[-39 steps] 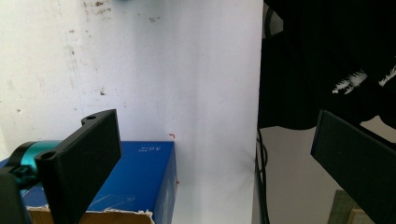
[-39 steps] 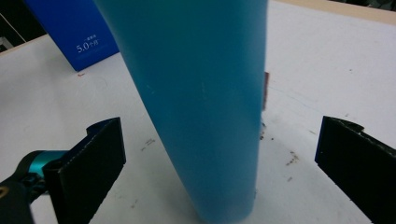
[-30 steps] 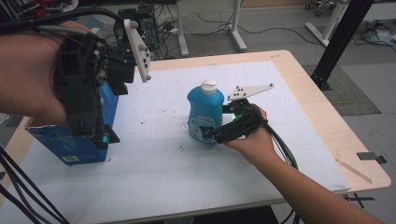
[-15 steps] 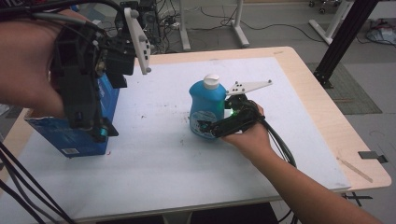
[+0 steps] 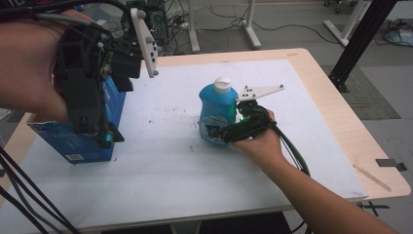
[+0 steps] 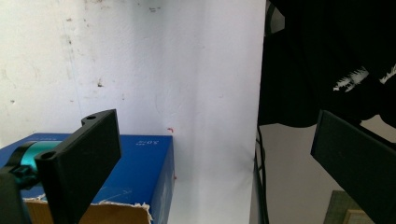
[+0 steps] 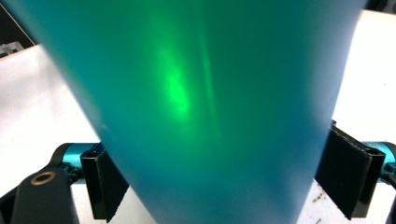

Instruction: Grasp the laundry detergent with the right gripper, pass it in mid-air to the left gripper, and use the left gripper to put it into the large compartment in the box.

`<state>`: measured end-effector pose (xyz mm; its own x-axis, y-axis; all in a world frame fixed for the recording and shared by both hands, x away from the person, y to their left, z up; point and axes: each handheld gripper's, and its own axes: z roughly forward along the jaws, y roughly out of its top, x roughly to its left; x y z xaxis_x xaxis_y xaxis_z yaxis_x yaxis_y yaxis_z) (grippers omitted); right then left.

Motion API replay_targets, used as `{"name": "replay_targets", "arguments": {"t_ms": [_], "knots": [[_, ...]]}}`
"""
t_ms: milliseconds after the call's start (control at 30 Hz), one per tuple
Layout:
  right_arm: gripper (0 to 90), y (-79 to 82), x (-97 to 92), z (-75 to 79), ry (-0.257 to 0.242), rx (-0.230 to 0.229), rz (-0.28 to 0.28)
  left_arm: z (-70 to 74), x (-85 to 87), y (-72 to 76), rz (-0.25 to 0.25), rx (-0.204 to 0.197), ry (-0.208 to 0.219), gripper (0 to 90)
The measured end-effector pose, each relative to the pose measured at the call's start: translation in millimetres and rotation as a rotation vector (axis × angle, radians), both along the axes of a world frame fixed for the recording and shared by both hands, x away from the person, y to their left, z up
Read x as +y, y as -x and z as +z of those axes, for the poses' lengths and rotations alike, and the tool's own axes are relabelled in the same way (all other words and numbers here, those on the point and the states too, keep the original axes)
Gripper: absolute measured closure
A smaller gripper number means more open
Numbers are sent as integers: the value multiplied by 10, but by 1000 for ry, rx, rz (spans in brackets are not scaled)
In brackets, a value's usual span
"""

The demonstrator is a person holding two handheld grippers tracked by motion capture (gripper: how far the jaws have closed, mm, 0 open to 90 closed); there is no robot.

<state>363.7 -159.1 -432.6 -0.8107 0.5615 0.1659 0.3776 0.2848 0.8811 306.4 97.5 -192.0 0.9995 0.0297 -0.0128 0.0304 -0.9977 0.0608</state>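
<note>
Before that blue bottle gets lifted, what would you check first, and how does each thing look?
1. Blue bottle upright on the table: ok.
2. White cap on: ok.
3. Bottle between the right hand-held gripper jaws, which have just been closing: ok.
4. Pads pressing firmly: cannot tell.
5. Left hand-held gripper open, above the blue box, away from the bottle: ok.

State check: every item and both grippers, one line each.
blue bottle: upright on the table, white cap on, between right gripper's jaws.
blue box: standing at table's left edge, top torn open.
right gripper: jaws just closing, pads against the bottle's sides.
left gripper: open, above the box, holding nothing.
</note>
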Motion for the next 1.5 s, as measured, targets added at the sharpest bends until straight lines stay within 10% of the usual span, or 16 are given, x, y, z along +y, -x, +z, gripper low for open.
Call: {"name": "replay_targets", "arguments": {"t_ms": [1500], "knots": [[344,-22,11,-21,-23,-13,29,-63,7,-32,7,8,-3,17]]}}
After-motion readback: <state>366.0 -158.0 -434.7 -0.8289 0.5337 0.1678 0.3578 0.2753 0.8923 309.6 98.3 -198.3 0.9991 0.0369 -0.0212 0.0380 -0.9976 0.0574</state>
